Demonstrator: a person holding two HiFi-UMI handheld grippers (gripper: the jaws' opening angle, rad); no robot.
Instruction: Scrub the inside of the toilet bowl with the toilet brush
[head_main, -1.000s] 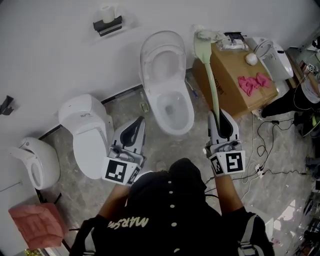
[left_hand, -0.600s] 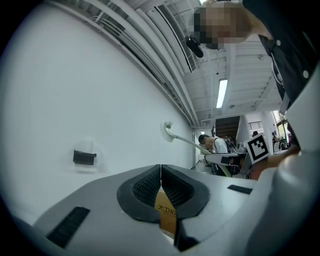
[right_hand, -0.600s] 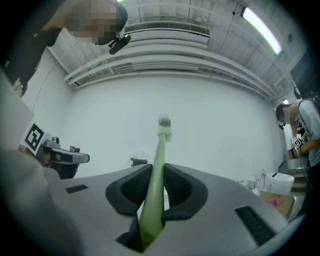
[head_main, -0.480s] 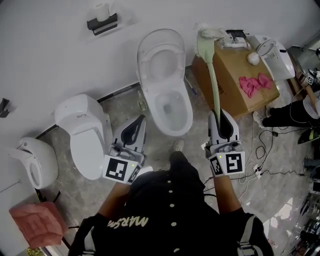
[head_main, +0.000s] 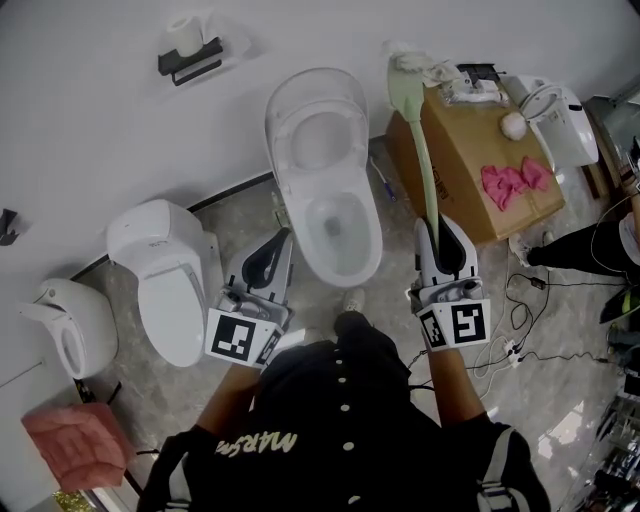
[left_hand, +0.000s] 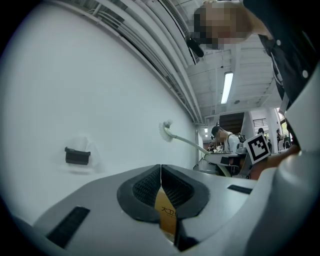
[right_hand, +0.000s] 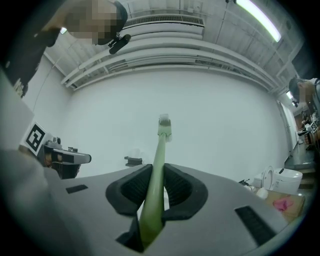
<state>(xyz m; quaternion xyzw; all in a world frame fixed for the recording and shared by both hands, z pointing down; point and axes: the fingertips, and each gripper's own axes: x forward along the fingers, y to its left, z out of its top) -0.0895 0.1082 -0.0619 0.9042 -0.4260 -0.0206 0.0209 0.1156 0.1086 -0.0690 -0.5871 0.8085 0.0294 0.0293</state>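
Right claw clamped on toilet brush handle, held forward, left claw closed

Pale-green toilet brush; white toilet bowl

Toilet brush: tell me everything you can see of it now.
The toilet brush has a long, slightly curved, pale green, plastic-looking handle ending in a whitish bristle head. The right gripper has its fingers shut on the handle's lower end. The brush slants up and away, head in the air over the cardboard box corner, outside the toilet bowl.
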